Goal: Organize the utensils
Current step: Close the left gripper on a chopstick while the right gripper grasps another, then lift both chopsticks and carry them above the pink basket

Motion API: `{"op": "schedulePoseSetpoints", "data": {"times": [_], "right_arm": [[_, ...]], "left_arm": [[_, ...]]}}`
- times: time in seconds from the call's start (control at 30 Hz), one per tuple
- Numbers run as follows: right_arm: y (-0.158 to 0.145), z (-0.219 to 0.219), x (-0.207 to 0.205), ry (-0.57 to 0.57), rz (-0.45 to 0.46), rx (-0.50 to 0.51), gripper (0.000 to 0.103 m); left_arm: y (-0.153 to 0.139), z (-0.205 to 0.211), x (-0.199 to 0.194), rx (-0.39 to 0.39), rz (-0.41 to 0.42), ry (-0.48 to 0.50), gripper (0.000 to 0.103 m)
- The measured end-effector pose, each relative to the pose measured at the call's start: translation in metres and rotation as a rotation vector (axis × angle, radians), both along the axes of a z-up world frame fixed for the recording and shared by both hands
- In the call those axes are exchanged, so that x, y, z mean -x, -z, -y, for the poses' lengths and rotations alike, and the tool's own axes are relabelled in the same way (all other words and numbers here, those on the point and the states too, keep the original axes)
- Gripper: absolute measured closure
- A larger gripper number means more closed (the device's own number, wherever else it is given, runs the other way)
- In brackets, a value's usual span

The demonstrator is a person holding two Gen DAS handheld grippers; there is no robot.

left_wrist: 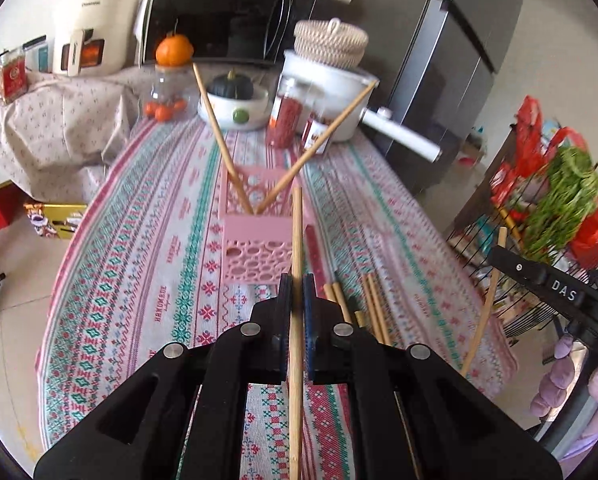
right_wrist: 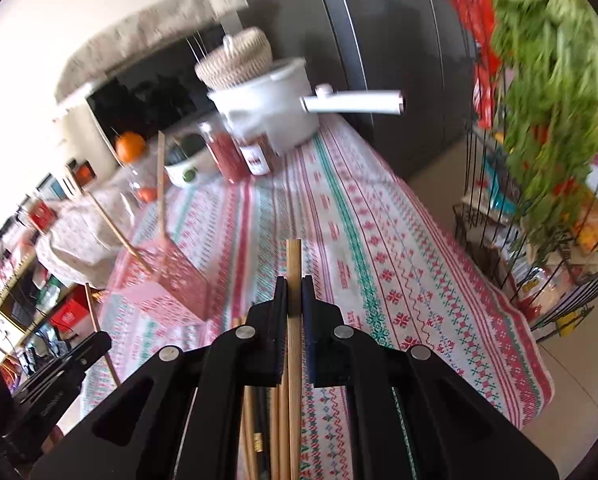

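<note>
A pink perforated utensil holder (left_wrist: 257, 236) stands mid-table with two wooden chopsticks (left_wrist: 215, 124) leaning apart in it; it also shows in the right wrist view (right_wrist: 167, 284). My left gripper (left_wrist: 297, 280) is shut on a wooden chopstick (left_wrist: 297, 240) whose tip points at the holder's near right corner. My right gripper (right_wrist: 295, 284) is shut on another wooden chopstick (right_wrist: 294, 264), held above the table to the right of the holder. Several loose chopsticks (left_wrist: 369, 304) and a red one (left_wrist: 315, 252) lie on the tablecloth right of the holder.
A patterned tablecloth (left_wrist: 147, 240) covers the table. At the far end stand a white pot with a long handle (left_wrist: 339, 88), spice jars (left_wrist: 285, 116), a bowl with a squash (left_wrist: 235, 100) and an orange on a jar (left_wrist: 173, 50). A wire rack with greens (left_wrist: 555, 208) stands right.
</note>
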State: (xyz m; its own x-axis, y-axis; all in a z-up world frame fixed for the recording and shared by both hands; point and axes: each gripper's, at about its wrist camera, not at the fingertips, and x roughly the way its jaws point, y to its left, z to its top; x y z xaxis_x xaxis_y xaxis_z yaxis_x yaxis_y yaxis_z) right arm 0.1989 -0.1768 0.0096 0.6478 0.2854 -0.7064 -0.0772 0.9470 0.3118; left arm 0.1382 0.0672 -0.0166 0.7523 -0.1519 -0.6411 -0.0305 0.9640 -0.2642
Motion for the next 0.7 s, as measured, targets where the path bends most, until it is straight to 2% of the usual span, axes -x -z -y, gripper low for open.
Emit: {"op": "schedulePoseSetpoints", "data": {"times": [0.4,0.53,0.7], "right_arm": [[-0.053,-0.002,0.031,-0.063,0.084,-0.095,0.095],[-0.081,-0.005,0.026,-0.074,0.123,-0.127,0.095],[-0.126,-0.008,0.008,-0.057,0.208,-0.178,0.095]], "left_arm": [[-0.051,-0.011,0.020,0.024,0.142,-0.034,0.098],[-0.079,-0.021,0.020,0.046,0.191,-0.055,0.098],[-0.125,-0.027,0.009,0.026,0.268,-0.081,0.098]]}}
